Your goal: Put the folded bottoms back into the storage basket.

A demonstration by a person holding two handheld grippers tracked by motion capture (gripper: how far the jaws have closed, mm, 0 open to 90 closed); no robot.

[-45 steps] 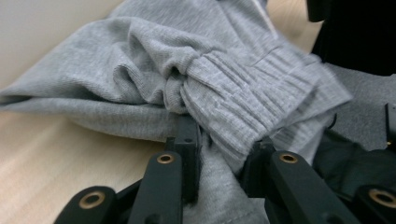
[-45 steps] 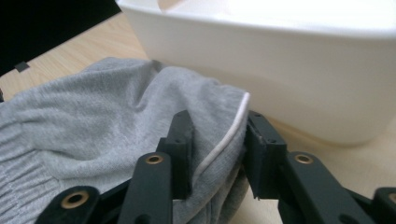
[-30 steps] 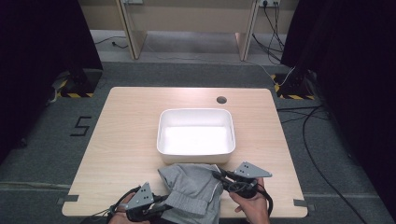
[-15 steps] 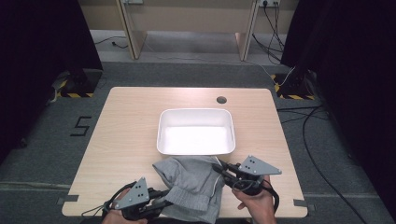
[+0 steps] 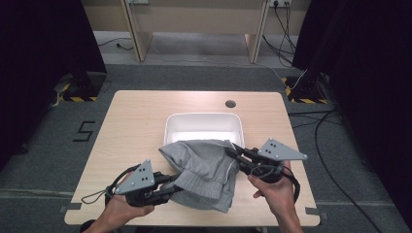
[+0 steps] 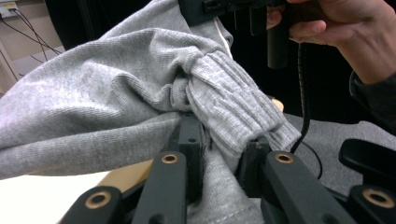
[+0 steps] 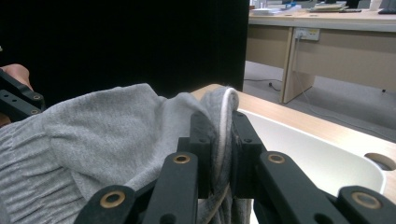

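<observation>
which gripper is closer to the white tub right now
Right. The right gripper, shut on the grey garment, sits just off the white tub's near right corner. The left gripper, also shut on the garment, is farther back toward the table's near edge.

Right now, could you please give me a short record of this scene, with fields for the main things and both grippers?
garment: grey sweatshirt-like cloth, lifted, hanging between both grippers
left gripper: shut on the cloth near its ribbed cuff
right gripper: shut on a cloth edge with a white cord
bin: white tub, empty, just beyond the cloth
table: light wood, round hole at the far side
</observation>
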